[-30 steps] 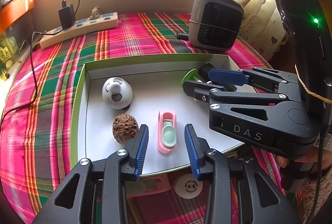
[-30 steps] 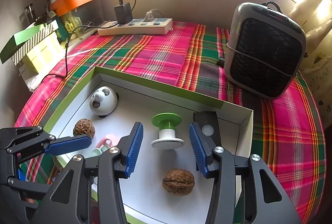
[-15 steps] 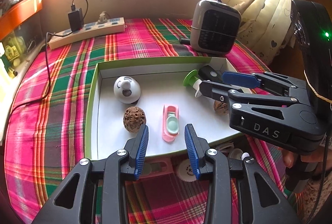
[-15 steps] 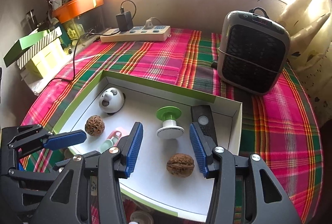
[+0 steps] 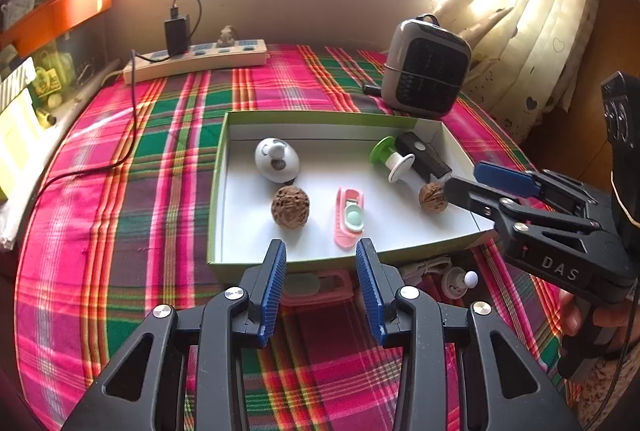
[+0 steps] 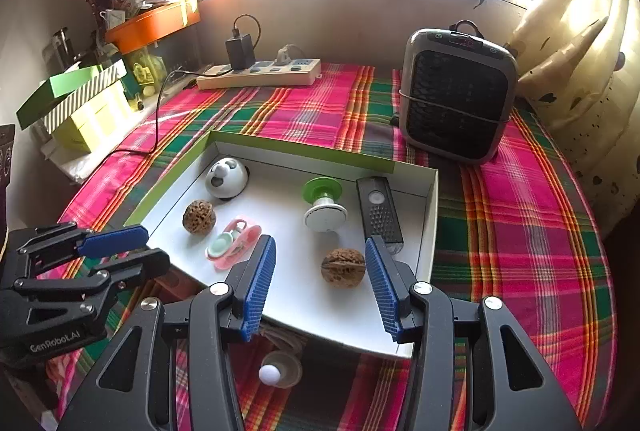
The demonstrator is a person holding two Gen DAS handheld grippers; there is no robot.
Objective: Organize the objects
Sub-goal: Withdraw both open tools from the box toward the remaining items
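Presently, operator, your scene reads as follows.

Box: the green-edged white box (image 6: pixel 428 231) sits on the plaid tabletop (image 6: pixel 520 231); its near edge is cut off behind your fingers in both views.
Contents: panda-faced dome (image 6: pixel 226 178), rough walnut (image 6: pixel 199 217), pink case with a mint disc (image 6: pixel 234 241), green-and-white spool (image 6: pixel 325 205), black oblong device (image 6: pixel 378 213), and smoother walnut (image 6: pixel 343 267), all lying inside the box.
Left gripper (image 5: pixel 320 281): your fingers stand apart with nothing between them, held before the box's near wall.
Right gripper (image 6: pixel 320 281): your fingers stand apart, clamped on nothing; the smoother walnut shows through the gap but lies on the box floor, clear of the pads.
Hidden items: a pink tray-like object (image 5: pixel 316 287) and a round piece with a white ball (image 6: pixel 280 371) lie on the cloth in front of the box, partly masked by it and by your fingers; I cannot tell what they are.
Writing: "DAS" on the right gripper's body in the left view; "GenRobot.AI" on the left gripper's body in the right view.
Background: heater (image 6: pixel 456 95) and power strip (image 6: pixel 260 73) stand behind the box; the heater's panel markings are too small to read.
Window: overexposed, no detail.
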